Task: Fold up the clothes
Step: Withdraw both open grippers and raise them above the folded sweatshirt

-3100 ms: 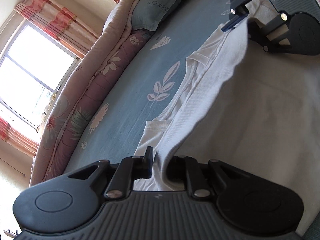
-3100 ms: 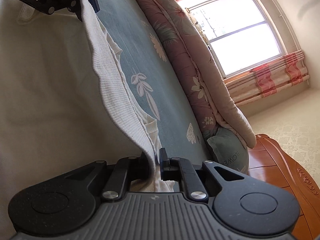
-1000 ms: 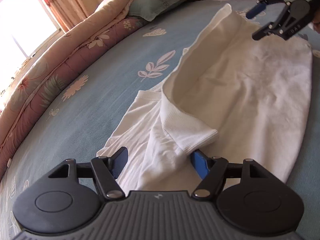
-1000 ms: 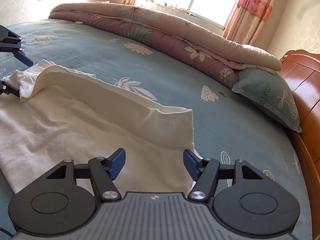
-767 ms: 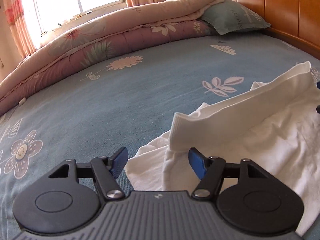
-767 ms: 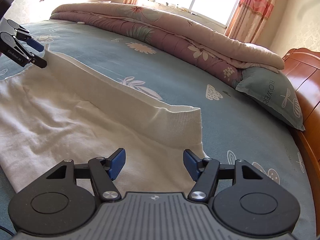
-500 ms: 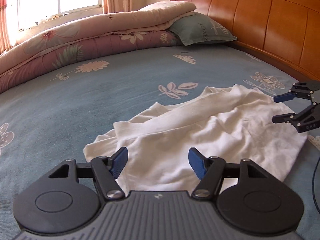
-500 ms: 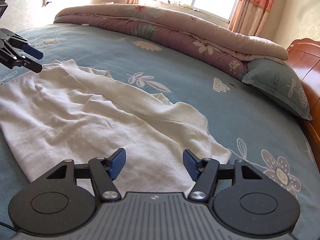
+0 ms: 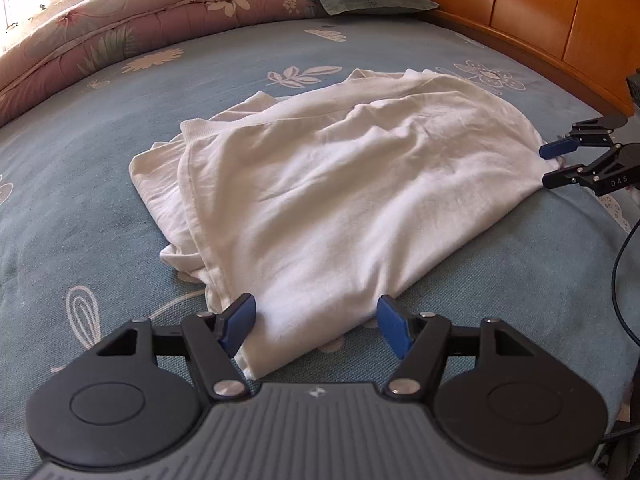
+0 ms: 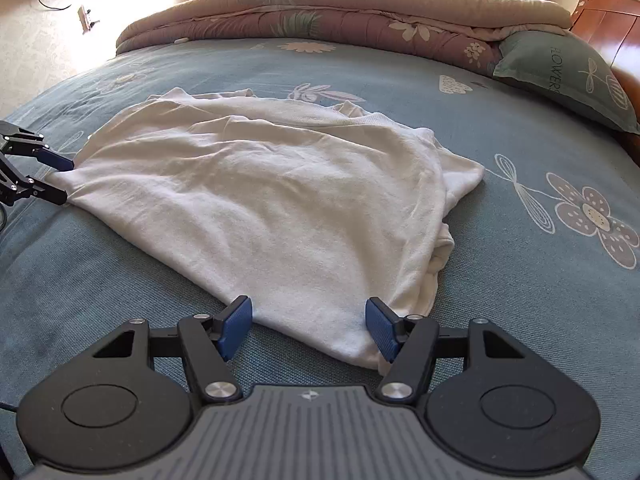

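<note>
Covering the bed point(image 9: 100, 152), floral blue sheet.

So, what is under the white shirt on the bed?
The blue flowered sheet shows all around the white shirt. At its left edge, lower folded layers stick out. Anything beneath its middle is covered.

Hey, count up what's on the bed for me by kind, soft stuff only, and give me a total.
White garment: 1
Folded quilt: 1
Pillow: 1
Total: 3
</note>
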Available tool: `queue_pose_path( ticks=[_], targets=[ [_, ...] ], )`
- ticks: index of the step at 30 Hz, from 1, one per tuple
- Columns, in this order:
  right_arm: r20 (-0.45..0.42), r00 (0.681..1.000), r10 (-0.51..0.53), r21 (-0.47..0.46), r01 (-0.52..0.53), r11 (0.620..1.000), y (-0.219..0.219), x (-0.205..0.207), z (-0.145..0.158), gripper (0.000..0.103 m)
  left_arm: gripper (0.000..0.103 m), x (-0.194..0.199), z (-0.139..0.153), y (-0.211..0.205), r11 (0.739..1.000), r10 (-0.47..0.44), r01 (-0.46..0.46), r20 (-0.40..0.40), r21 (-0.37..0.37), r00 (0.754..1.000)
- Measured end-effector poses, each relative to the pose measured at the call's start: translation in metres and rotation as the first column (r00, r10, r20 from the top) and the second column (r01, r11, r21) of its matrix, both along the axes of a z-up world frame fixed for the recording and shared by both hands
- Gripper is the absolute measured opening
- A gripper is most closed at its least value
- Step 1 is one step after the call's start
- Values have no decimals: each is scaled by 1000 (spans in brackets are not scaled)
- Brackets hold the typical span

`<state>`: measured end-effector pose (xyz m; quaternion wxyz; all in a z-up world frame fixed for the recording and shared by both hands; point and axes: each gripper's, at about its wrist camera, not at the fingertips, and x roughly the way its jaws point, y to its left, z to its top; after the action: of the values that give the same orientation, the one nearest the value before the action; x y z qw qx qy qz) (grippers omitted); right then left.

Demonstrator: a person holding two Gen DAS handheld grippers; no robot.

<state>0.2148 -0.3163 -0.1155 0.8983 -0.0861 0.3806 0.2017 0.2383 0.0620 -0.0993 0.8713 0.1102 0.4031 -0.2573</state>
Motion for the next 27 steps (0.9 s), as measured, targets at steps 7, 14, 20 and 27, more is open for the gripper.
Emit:
queue_pose_path(
  ticks=[7,14,20,27],
  targets=[
    [144,989,-43,10,42,999,15,64,34,68,68,69,28,-26,988,31,-13,112,-156,993],
    [49,987,-155,97,150,984,19,162,2,65,65,137,-19,-20,951,191,-186,-3,-246,982],
    [5,984,-176,174,172,970,10,183,-2,64,65,140,-12,-3,922,208,-208,-35,-327,977],
    [6,985,-173,164,170,972,10,167,8,64,67,149,-10,5,937,263,-264,-39,-230,964]
  ],
)
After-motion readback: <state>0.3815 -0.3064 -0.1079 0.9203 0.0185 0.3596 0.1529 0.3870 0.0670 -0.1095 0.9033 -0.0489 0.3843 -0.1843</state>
